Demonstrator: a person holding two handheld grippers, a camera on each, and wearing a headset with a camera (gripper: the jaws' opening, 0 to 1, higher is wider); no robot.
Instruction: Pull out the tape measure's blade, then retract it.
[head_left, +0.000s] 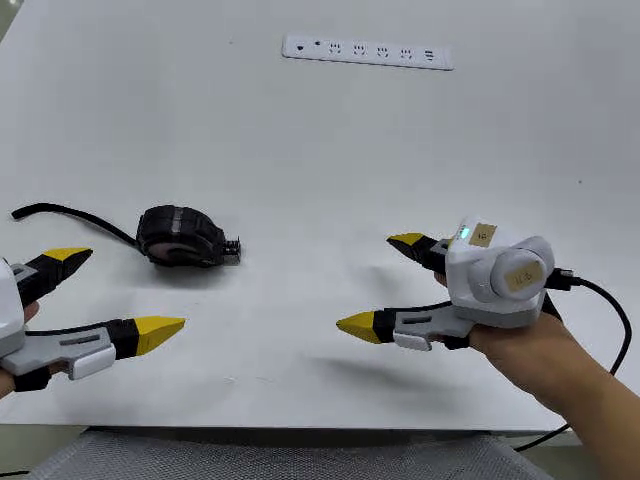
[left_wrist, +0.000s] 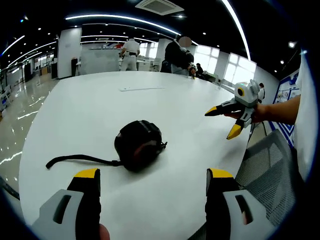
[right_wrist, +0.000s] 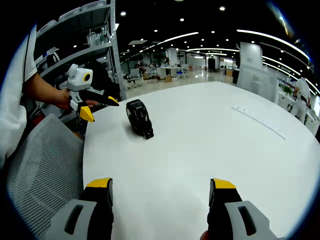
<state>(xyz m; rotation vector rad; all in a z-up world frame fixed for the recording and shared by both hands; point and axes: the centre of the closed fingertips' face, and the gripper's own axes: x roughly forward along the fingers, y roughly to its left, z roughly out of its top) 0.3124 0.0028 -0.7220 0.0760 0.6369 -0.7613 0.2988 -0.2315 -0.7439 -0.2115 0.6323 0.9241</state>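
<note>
The left gripper (head_left: 130, 288) hovers low at the left edge, its grey jaws with pointed yellow tips spread wide and holding nothing. Beyond them, a thin black strap (head_left: 60, 212) curls flat across the smooth white surface (head_left: 300, 150) and joins the tape measure (head_left: 180, 236). The tape measure is a rounded black case with a ribbed, rubbery-looking shell, lying on the surface just ahead of the left jaws and apart from them. Its blade is wound in, with only the small end hook at the case's mouth, facing right. Farther back lies a long, flat white power strip (head_left: 367, 51). At the right, a hand (head_left: 530, 345) holds the right gripper (head_left: 366, 282), jaws likewise spread apart and empty, well apart from the tape measure.
</note>
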